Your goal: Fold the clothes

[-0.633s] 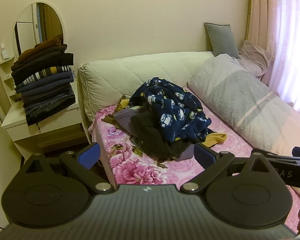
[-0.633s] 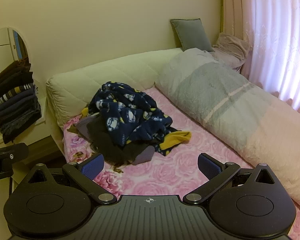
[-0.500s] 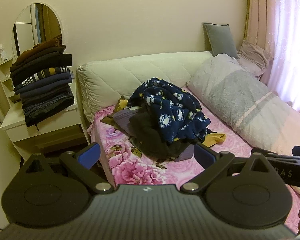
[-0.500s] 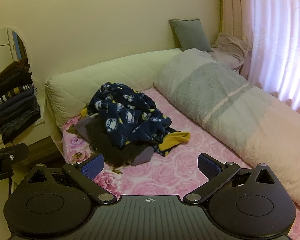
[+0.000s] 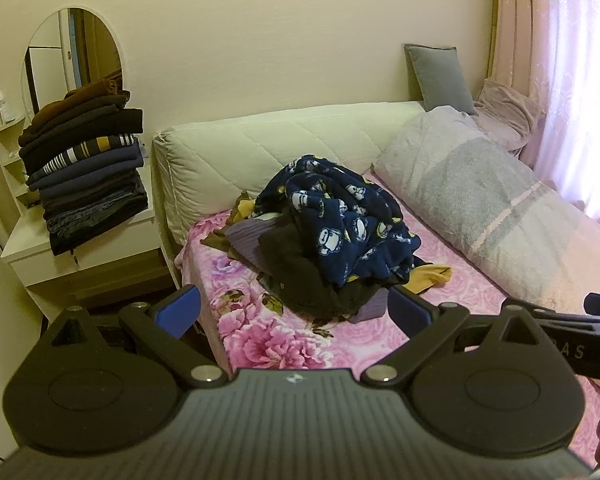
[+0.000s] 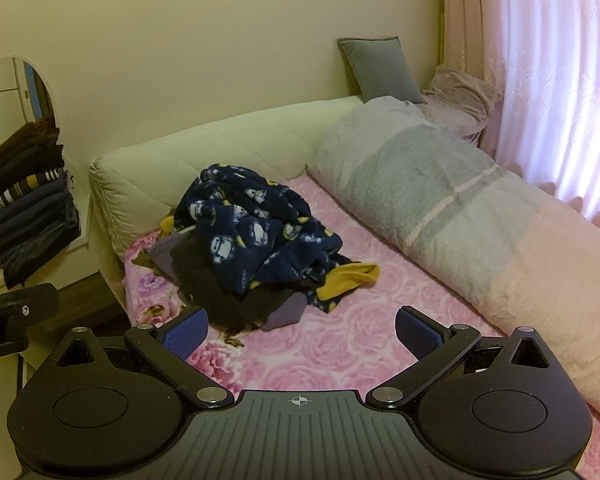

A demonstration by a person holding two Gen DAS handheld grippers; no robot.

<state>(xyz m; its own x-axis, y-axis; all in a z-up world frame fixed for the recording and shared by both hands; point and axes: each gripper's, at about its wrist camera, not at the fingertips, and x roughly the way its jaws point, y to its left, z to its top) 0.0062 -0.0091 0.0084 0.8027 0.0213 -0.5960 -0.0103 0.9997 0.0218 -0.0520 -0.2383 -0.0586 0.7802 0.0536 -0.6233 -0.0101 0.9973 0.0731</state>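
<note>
1. The left gripper [image 5: 294,310] is spread wide and holds nothing
2. The right gripper [image 6: 302,332] is also spread wide and empty
3. The clothes heap [image 6: 252,248] lies on the bed [image 6: 340,348], near the headboard [image 6: 204,160] and the left edge
4. Bare sheet lies between heap and duvet [image 6: 460,220]
5. A folded stack [image 5: 84,168] sits on the side table [image 5: 44,256]
</note>
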